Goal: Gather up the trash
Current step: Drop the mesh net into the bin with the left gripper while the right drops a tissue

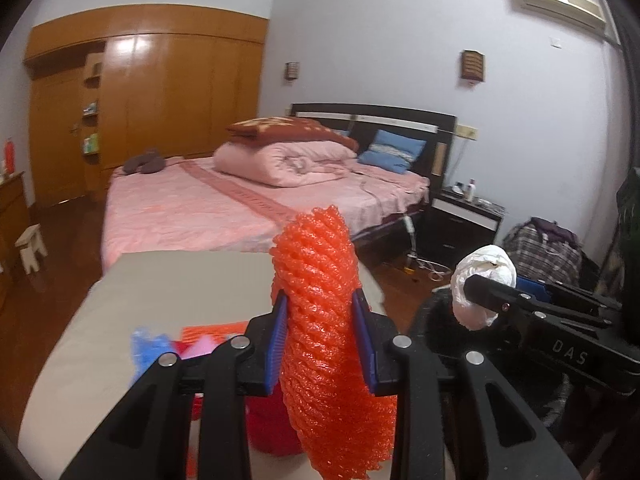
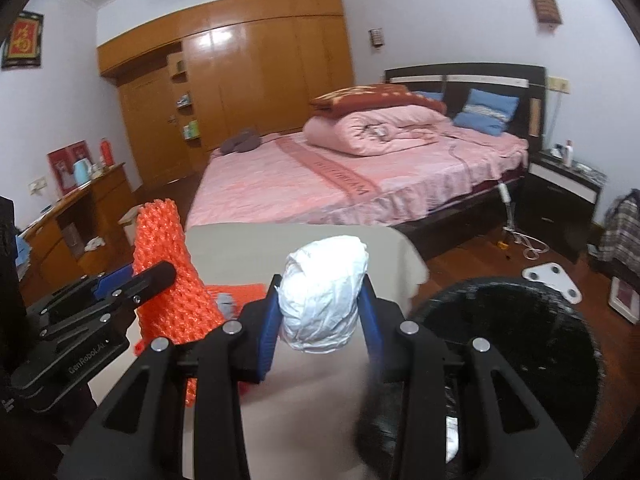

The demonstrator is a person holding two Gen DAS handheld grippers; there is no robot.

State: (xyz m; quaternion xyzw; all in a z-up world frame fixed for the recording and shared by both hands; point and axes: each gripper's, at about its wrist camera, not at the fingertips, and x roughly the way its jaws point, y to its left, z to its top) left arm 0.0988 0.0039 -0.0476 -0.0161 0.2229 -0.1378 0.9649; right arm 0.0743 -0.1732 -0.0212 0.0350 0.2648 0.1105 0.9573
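My left gripper (image 1: 320, 312) is shut on an orange foam net sleeve (image 1: 320, 280) and holds it upright above the beige table (image 1: 180, 280). The sleeve also shows in the right wrist view (image 2: 164, 264), at the left. My right gripper (image 2: 322, 300) is shut on a crumpled white paper ball (image 2: 322, 300), held above the table's right end. In the left wrist view the ball (image 1: 484, 276) and right gripper (image 1: 480, 288) are at the right. A black-lined trash bin (image 2: 512, 344) stands low at the right, beside the table.
More orange netting (image 2: 236, 292), red scraps (image 1: 268, 420) and blue scraps (image 1: 152, 344) lie on the table. Beyond it is a pink bed (image 2: 340, 184), a wooden wardrobe (image 2: 240, 80) and a dark nightstand (image 2: 560, 200). A wooden desk (image 2: 80, 220) stands at the left.
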